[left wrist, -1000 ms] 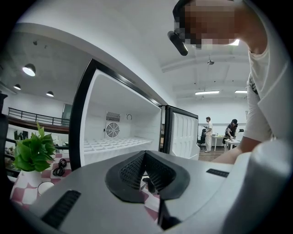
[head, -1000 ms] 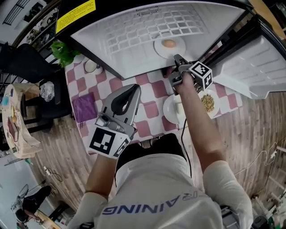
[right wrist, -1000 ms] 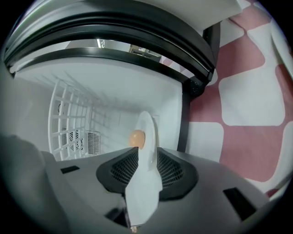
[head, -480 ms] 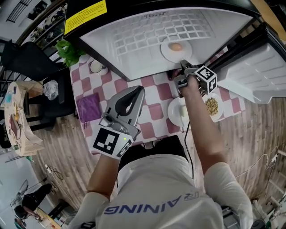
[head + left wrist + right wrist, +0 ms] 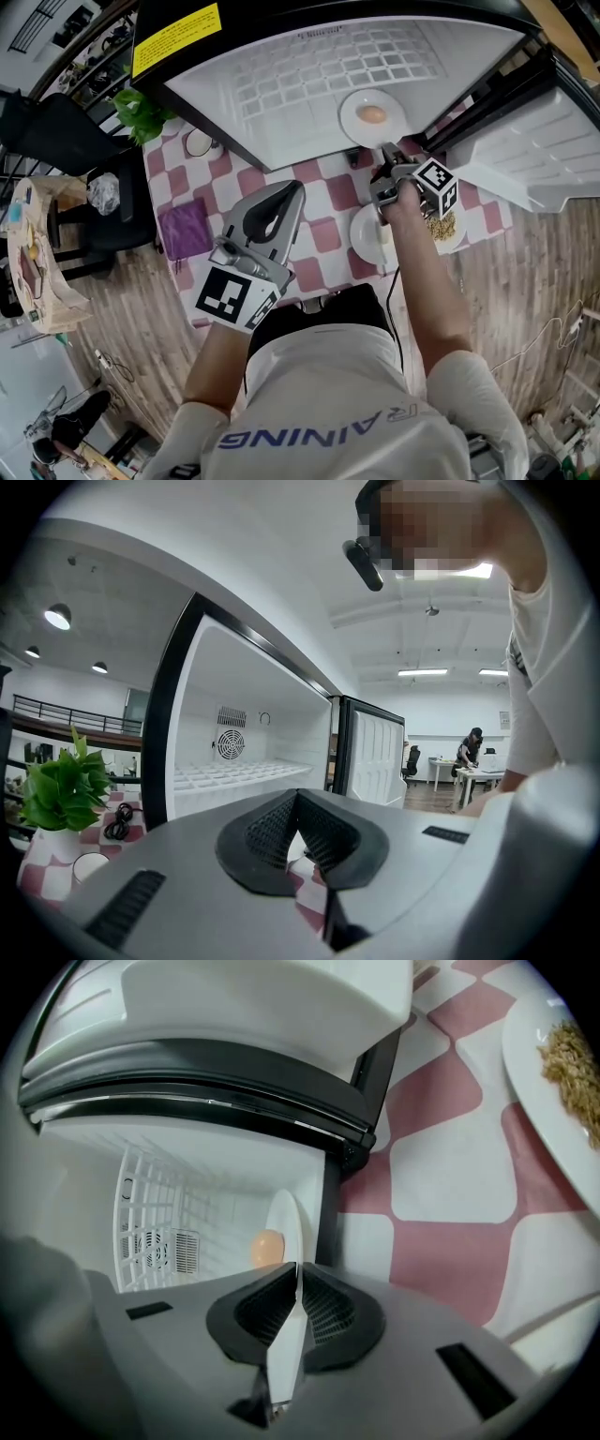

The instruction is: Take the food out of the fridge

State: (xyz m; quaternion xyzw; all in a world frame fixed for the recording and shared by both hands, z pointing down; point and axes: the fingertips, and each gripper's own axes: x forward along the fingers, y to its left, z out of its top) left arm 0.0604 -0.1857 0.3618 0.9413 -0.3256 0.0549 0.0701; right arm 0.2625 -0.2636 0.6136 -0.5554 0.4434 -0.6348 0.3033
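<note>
Two hand-held grippers work before an open fridge [image 5: 262, 11] that stands on a pink-and-white checked table [image 5: 323, 230]. On the person's right, the right gripper [image 5: 383, 153] has its jaws pressed together on the near rim of a white plate [image 5: 355, 125]. In the right gripper view that rim shows edge-on between the ribbed pads [image 5: 323, 1309]. The plate carries one rounded orange-brown piece of food [image 5: 372, 114] and rests on the fridge's white grid shelf [image 5: 281, 84], close to its front edge. The left gripper [image 5: 292, 187] has its jaws shut tip to tip with nothing between them, and is held over the table well apart from the plate. On the table beside the right arm lie a plate of grains [image 5: 456, 234] and a second white plate [image 5: 364, 234]. Compared with one second ago, the right jaws, then spread at the rim, have closed onto it. Plate and gripper have come nearer the shelf's front edge, while the left gripper has kept its place
</note>
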